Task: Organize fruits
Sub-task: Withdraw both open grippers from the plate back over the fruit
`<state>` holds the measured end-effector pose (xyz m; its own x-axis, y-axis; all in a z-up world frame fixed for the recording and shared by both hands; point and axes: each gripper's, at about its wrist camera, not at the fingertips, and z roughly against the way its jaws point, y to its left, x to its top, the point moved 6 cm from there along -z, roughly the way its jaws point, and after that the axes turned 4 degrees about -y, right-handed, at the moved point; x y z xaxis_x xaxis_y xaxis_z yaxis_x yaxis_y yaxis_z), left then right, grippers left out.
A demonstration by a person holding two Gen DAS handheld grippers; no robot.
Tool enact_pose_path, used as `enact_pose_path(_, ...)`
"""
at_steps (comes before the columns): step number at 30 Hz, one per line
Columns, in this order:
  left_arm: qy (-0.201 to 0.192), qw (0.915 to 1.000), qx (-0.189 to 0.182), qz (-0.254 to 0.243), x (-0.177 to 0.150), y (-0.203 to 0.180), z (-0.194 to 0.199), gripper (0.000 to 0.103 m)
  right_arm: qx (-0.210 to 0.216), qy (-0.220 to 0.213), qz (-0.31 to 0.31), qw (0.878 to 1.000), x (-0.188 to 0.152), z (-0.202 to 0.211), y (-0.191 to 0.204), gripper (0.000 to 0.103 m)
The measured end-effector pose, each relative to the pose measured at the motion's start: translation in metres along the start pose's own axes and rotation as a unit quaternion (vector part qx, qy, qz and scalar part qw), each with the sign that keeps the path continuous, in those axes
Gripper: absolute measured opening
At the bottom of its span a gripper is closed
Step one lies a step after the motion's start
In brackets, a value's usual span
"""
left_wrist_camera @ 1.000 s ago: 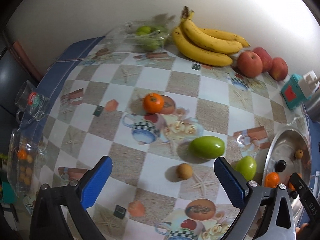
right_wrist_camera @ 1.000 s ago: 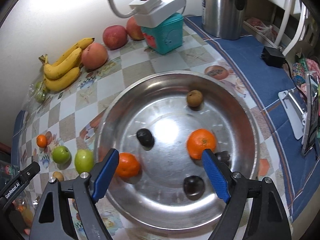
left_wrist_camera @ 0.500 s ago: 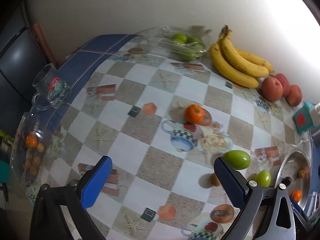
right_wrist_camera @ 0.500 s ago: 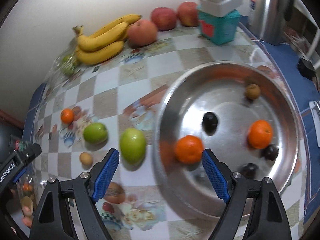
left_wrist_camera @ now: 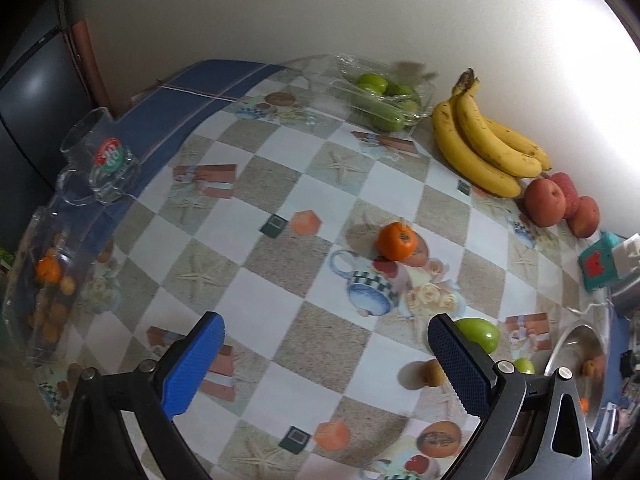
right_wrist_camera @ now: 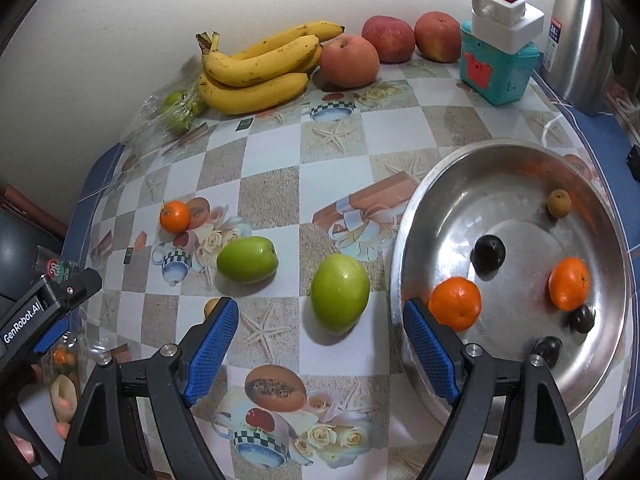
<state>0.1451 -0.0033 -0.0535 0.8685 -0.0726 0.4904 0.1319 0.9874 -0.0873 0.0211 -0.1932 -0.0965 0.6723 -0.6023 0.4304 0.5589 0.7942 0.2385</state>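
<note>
My right gripper (right_wrist_camera: 320, 344) is open and empty, held above the table just in front of a large green fruit (right_wrist_camera: 340, 294). A second green fruit (right_wrist_camera: 247, 259), a small orange (right_wrist_camera: 174, 216) and a small brown fruit (right_wrist_camera: 211, 306) lie to its left. The steel bowl (right_wrist_camera: 404, 264) at right holds two oranges (right_wrist_camera: 455, 303), several dark fruits and a brown one. My left gripper (left_wrist_camera: 324, 360) is open and empty, high over the table's left part. The small orange (left_wrist_camera: 397, 241), a green fruit (left_wrist_camera: 482, 334) and the brown fruit (left_wrist_camera: 433, 372) show there.
Bananas (right_wrist_camera: 256, 68), red apples (right_wrist_camera: 349, 61) and a clear box of green fruit (left_wrist_camera: 380, 100) line the back wall. A teal box with a white plug (right_wrist_camera: 498, 68) and a steel kettle (right_wrist_camera: 580, 36) stand back right. A glass mug (left_wrist_camera: 98, 160) sits at the left edge.
My right gripper has swung left from over the bowl to over the green fruits. My left gripper has pulled back and turned left, so the fruits sit further right.
</note>
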Motion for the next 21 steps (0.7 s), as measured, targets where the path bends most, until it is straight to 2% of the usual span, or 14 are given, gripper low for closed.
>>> enact_pose_path(7,0.038,0.9992,-0.008,-0.003,-0.009,-0.011,-0.018,0.103,0.000,-0.002,-0.006,1.000,0.003,-0.007,-0.006,0.085)
enact_pose_path(18,0.052,0.9983,-0.011,-0.024,-0.014,-0.028,-0.027,0.103,-0.003,-0.020,-0.013,1.000,0.014,-0.006,-0.008,0.085)
enact_pose_path(21,0.053,0.9981,-0.013,-0.029,-0.015,-0.031,-0.029,0.103,-0.008,-0.020,-0.008,1.000,0.015,-0.008,-0.008,0.081)
